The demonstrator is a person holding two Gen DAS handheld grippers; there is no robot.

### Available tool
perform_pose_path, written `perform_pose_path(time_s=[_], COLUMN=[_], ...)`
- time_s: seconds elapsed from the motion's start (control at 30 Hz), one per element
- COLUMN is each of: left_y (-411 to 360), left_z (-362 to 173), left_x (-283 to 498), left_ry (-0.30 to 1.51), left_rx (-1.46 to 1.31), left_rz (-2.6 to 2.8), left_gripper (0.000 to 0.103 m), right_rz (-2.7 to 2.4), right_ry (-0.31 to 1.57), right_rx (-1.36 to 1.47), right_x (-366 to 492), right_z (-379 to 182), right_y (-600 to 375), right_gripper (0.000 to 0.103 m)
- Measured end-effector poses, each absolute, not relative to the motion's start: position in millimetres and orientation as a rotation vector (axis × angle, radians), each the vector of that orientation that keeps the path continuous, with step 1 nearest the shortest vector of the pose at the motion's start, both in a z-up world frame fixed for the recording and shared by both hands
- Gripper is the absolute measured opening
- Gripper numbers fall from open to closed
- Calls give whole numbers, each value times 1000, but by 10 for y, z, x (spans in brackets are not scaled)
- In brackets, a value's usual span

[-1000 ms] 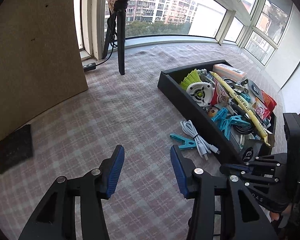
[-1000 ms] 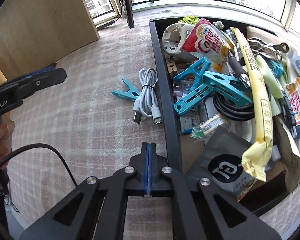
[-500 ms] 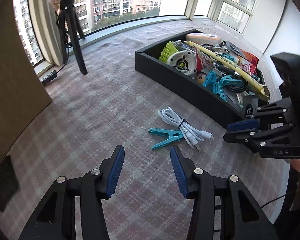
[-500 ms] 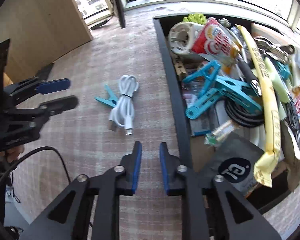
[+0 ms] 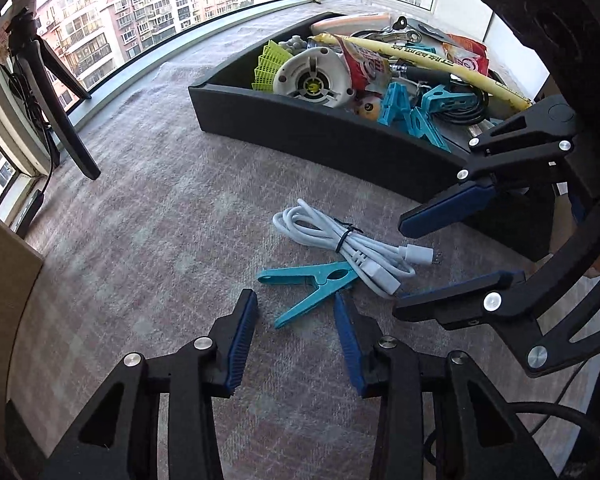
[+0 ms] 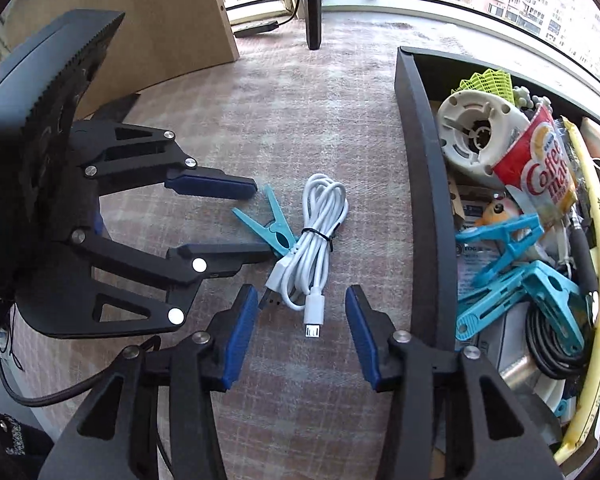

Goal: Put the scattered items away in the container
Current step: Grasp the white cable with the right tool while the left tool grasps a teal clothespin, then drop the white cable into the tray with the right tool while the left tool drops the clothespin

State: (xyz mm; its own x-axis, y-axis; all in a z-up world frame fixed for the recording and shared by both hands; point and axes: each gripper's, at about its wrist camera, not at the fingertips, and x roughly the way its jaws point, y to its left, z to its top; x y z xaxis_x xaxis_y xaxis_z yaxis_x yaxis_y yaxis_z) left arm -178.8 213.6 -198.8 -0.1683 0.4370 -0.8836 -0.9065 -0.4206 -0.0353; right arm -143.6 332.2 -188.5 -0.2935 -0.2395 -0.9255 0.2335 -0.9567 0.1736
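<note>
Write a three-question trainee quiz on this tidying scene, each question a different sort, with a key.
1. True or false: the teal clothespin already lies inside the black container.
2. Which item lies between the right gripper fingers?
A. white cable
B. yellow shuttlecock
C. coffee creamer packet
3. Fill in: the left gripper is ____ (open/shut).

Key: 1 false; 2 A; 3 open.

Clothespin (image 5: 310, 286) touches cable (image 5: 348, 246) (both on cloth (image 5: 160, 220)), beside the container (image 5: 324, 136).
</note>
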Motion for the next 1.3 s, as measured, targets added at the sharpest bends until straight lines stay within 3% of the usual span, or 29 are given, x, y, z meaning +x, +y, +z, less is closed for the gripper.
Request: perform_pose_path(time_s=[0.13, 0.43, 1.03, 1.3], left_y=[2106, 2085, 1725, 1949], left_z=[-1975, -1983, -1542, -1214], left_x=[-1753, -1521, -1676, -1591], left_ry=[631, 685, 462, 422], left_rx=[-1095, -1055, -1075, -1017], left_rz=[1739, 1753, 1949, 1958], left_gripper=[13, 3, 3, 3], right_rz=[-2312, -2317, -2392, -2503], right_ry=[52, 53, -129, -205], right_rx=[1685, 1680, 1518, 1355], right_x=[-1459, -1413, -1149, -945], right_z=[-1890, -1915, -1600, -1096], right_y=[3308, 3333, 3457, 3766], right_gripper=[38, 29, 24, 23])
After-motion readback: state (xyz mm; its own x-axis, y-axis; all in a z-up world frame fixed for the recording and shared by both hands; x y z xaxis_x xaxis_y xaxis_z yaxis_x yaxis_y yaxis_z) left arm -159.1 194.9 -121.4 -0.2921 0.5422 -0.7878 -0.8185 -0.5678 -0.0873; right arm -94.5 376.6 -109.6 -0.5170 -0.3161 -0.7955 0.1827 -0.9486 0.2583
